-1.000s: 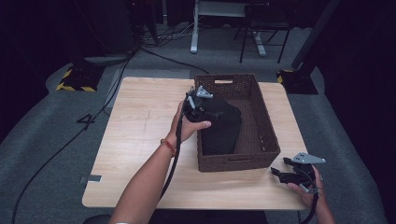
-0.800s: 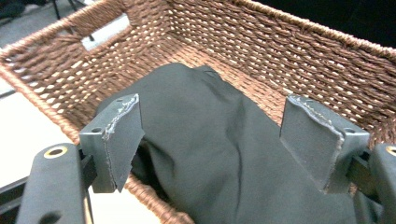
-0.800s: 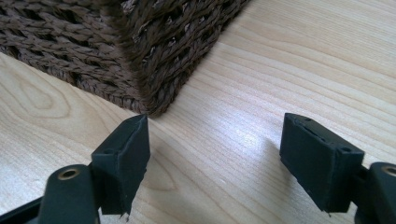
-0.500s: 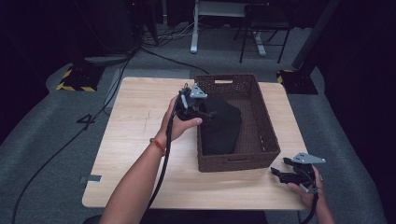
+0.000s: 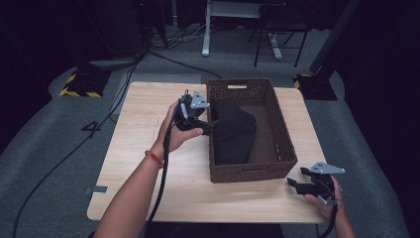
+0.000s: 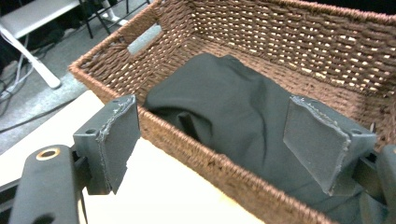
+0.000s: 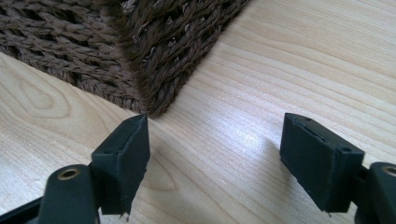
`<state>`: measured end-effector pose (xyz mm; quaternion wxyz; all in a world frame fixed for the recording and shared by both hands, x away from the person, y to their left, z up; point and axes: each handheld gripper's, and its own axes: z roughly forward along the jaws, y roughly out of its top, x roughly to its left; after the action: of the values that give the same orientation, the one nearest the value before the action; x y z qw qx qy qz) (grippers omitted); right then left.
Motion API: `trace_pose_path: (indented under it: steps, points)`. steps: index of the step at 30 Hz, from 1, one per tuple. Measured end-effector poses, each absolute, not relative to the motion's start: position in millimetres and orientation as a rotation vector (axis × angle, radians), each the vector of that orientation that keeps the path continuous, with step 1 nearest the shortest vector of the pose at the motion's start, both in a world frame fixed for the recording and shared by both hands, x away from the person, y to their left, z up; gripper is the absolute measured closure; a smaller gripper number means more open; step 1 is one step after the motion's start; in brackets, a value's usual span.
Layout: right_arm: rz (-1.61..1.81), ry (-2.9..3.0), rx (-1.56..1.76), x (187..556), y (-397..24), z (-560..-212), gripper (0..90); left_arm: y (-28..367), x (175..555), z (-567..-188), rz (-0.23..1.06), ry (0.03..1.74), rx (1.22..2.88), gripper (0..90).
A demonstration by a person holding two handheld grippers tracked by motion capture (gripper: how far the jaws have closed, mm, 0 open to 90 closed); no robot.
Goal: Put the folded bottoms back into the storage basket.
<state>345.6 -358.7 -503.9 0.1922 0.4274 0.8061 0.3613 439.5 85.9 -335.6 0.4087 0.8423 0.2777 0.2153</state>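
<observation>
A brown wicker basket [image 5: 281, 144] stands on the right half of the wooden table [image 5: 143, 148]. A black cloth [image 5: 234, 131] lies bunched inside it, against the left wall. My left gripper [image 5: 205, 124] is at that wall, held in a hand. In the left gripper view it [image 6: 215, 123] is open, one pad [image 6: 116, 140] outside the basket rim [image 6: 196, 147] and the other over the cloth [image 6: 233, 107], holding nothing. My right gripper [image 5: 293, 184] sits low by the table's front right. It [image 7: 219, 154] is open over bare wood, facing the basket's corner [image 7: 149, 65].
Cables trail from both grippers off the table's near edge. The table [image 7: 289, 60] ends close to the right of the right gripper. Beyond the far edge stand chair and desk legs [image 5: 205, 29] and yellow-black floor blocks [image 5: 79, 84] on grey carpet.
My left gripper has drawn back a little to the left, from over the cloth to the basket's left wall. The right gripper has stayed where it was.
</observation>
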Motion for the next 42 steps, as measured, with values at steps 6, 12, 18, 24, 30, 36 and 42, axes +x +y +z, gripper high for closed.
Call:
trace_pose_path:
  steps: [6,12,18,24,30,36,42]
  points:
    - [1.015,2.263,1.2,345.6,-358.7,-503.9,25.1,96.0,429.5,-336.5,0.581,0.678,2.152,19.3]
    - [1.015,2.263,1.2,345.7,-358.7,-503.9,25.1,102.4,420.6,-340.0,0.614,0.658,2.181,19.1]
    - [1.014,2.263,1.2,345.6,-358.7,-503.9,25.1,108.4,411.8,-347.1,0.637,0.64,2.202,18.9]
    - [1.015,2.263,1.2,345.6,-358.7,-504.0,25.1,115.2,406.3,-356.9,0.626,0.643,2.223,18.9]
    - [1.016,2.263,1.201,345.6,-358.7,-504.0,25.1,123.4,399.2,-369.9,0.624,0.655,2.245,18.8]
    - [1.016,2.263,1.201,345.5,-358.6,-504.0,25.1,132.1,392.3,-384.5,0.637,0.66,2.291,18.6]
    - [1.016,2.261,1.203,345.4,-358.5,-504.1,25.1,142.4,383.0,-404.7,0.642,0.669,2.335,18.5]
